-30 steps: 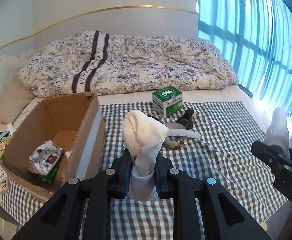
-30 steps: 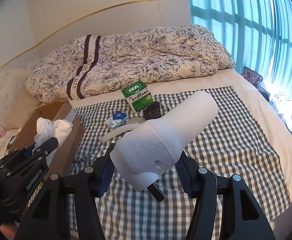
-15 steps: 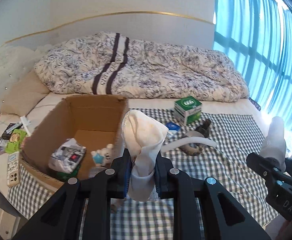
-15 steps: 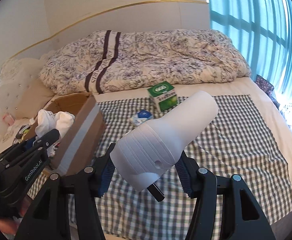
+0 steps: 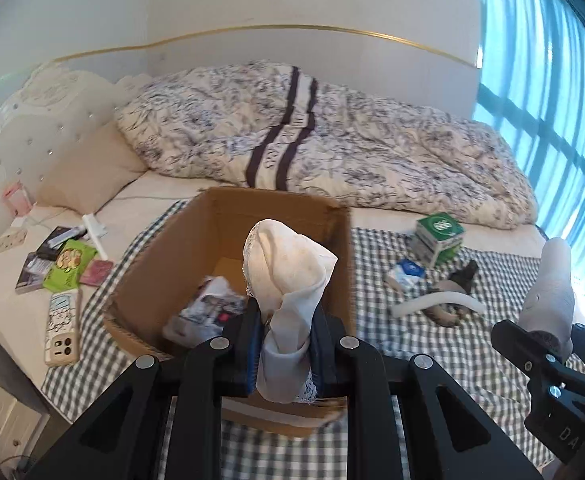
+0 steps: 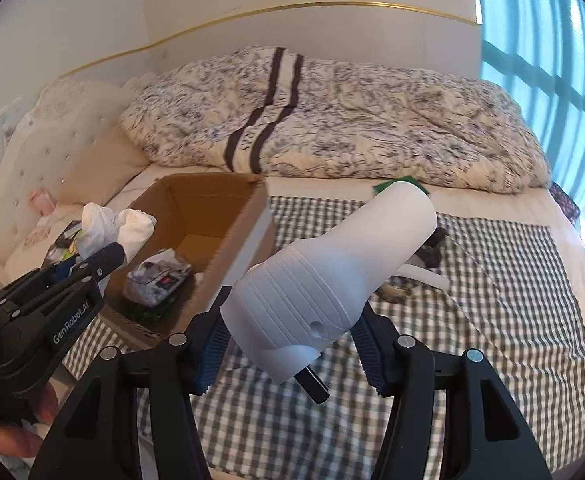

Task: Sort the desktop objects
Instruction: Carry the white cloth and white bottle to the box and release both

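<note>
**Over the checked cloth, both grippers loaded**

On a bed, a grey-and-white checked cloth (image 5: pixel 432 364) is lying spread under an open cardboard box (image 5: pixel 228 240). Behind it a floral duvet (image 5: pixel 332 136) is bunching against a cream wall, with blue curtains (image 5: pixel 552 92) glowing at the right. The left gripper (image 5: pixel 286 344) is pinching a cream cloth (image 5: pixel 288 272) upright above the box. The right gripper (image 6: pixel 288 344) is clamping a white hair dryer (image 6: pixel 332 280) above the checked cloth. A green box (image 5: pixel 440 236) is sitting near the duvet.
</note>
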Demonstrator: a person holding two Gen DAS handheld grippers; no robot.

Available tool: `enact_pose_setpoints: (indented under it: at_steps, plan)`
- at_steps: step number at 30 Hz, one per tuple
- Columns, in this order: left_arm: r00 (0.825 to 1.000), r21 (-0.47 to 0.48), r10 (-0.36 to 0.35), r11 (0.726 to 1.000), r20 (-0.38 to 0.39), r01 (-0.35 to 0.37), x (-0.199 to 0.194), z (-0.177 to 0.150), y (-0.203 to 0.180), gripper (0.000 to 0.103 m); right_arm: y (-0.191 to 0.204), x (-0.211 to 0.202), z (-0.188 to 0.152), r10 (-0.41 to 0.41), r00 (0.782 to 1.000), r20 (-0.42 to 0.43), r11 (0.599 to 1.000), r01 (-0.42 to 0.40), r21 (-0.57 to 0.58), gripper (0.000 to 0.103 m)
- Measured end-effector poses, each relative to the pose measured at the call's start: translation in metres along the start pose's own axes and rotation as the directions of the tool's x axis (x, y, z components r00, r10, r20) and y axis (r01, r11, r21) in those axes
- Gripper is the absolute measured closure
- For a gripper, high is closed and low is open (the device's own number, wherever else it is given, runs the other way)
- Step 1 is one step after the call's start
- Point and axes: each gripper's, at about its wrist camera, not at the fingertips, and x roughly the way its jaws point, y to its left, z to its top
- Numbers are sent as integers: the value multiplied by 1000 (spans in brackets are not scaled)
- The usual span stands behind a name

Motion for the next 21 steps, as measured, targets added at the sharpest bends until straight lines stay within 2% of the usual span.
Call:
enact_pose_setpoints:
  at_steps: [15, 21]
  plan:
    - [995, -98, 67, 992, -72, -74, 54, -3, 64, 83, 69, 73, 20, 66, 994, -86, 988, -77, -135, 47]
    - [991, -108, 93, 989, -95, -103, 74, 0, 82, 83, 90, 101, 32, 100, 990, -97, 978, -116, -171, 47]
